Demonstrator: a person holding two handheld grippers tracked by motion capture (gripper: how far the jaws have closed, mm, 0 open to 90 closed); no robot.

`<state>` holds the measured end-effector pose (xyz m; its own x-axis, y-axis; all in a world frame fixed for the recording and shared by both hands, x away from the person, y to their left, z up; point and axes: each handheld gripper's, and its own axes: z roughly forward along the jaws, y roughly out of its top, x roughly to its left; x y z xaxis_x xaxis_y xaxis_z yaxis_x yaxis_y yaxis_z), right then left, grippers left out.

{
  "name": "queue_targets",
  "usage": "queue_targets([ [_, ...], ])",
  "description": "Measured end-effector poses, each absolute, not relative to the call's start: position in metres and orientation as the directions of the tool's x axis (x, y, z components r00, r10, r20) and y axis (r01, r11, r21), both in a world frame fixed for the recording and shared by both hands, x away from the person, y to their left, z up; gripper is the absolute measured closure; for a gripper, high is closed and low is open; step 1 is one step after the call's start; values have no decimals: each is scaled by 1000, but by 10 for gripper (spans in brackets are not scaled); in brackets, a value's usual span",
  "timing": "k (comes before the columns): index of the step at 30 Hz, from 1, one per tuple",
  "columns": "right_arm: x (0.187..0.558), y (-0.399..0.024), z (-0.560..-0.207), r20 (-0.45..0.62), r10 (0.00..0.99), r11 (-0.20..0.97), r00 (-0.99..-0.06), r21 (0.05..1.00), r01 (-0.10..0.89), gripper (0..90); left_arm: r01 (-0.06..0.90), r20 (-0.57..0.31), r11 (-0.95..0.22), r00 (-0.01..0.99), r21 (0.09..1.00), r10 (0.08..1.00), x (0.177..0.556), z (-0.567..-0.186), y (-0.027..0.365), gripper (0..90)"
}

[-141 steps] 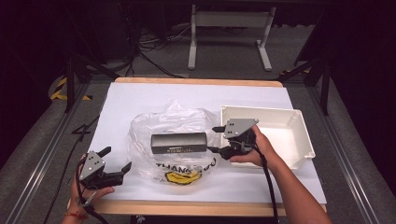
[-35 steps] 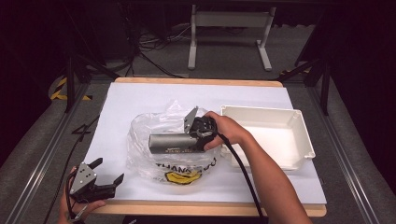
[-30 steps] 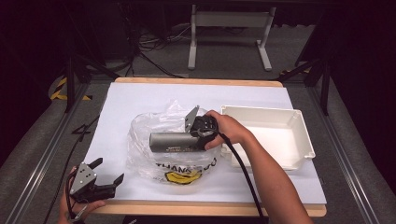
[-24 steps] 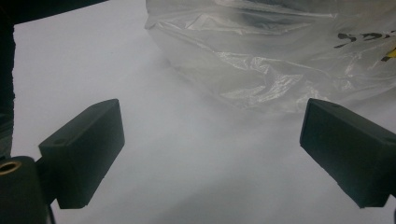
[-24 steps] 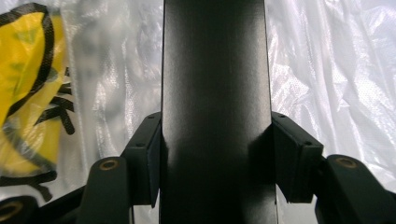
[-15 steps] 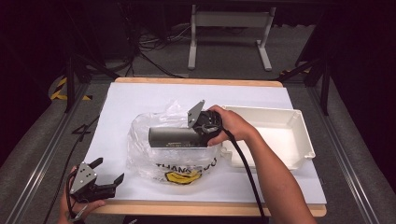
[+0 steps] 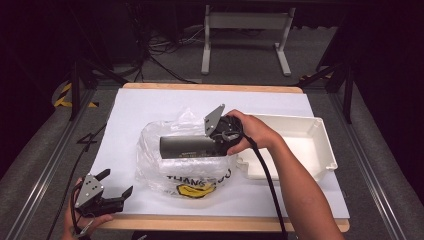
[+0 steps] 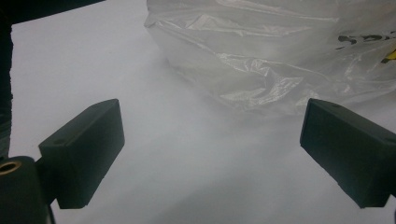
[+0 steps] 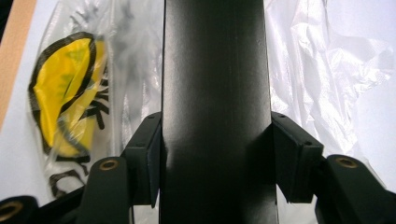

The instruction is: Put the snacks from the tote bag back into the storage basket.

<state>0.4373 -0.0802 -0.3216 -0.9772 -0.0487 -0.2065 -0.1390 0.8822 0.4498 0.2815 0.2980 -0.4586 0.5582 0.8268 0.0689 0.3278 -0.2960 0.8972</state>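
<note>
A long black box (image 7: 187, 147) lies over a clear plastic bag (image 7: 165, 172) printed with a yellow face, at the middle of the white table. My right gripper (image 7: 218, 143) is shut on the box's right end; in the right gripper view its pads (image 9: 149, 158) press both sides of the black box (image 9: 215, 102), with the bag (image 9: 74, 98) beneath. My left gripper (image 7: 117, 185) rests open at the table's front left corner. In the left gripper view its fingers (image 8: 86, 149) stand wide apart on bare table, the bag (image 8: 280, 51) just ahead.
A white tray (image 7: 320, 145) stands to the right of the bag, close to the person's right hand. A wooden front edge (image 7: 200, 222) borders the table. Cables and a stand's legs lie on the dark floor beyond.
My right gripper came from the tray side to the box's right end and shut on it, then lifted and shifted it slightly. The left gripper drew back toward the front corner.
</note>
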Motion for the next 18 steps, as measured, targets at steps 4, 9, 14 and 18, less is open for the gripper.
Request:
queue_targets([
  [4,434,-85,-315,-217,-56,878,-974,454,-152,430,329,69,-298,559,896,826,281,-459,297,73],
  [9,431,-94,-309,-223,-55,876,-973,458,-155,430,330,70,-299,559,895,826,282,-459,298,73],
  [14,429,-108,-304,-234,-38,878,-972,457,-144,430,334,66,-296,557,895,828,281,-459,298,72],
  [18,428,-119,-300,-235,-32,880,-971,454,-139,430,335,68,-300,559,893,827,282,-459,298,72],
])
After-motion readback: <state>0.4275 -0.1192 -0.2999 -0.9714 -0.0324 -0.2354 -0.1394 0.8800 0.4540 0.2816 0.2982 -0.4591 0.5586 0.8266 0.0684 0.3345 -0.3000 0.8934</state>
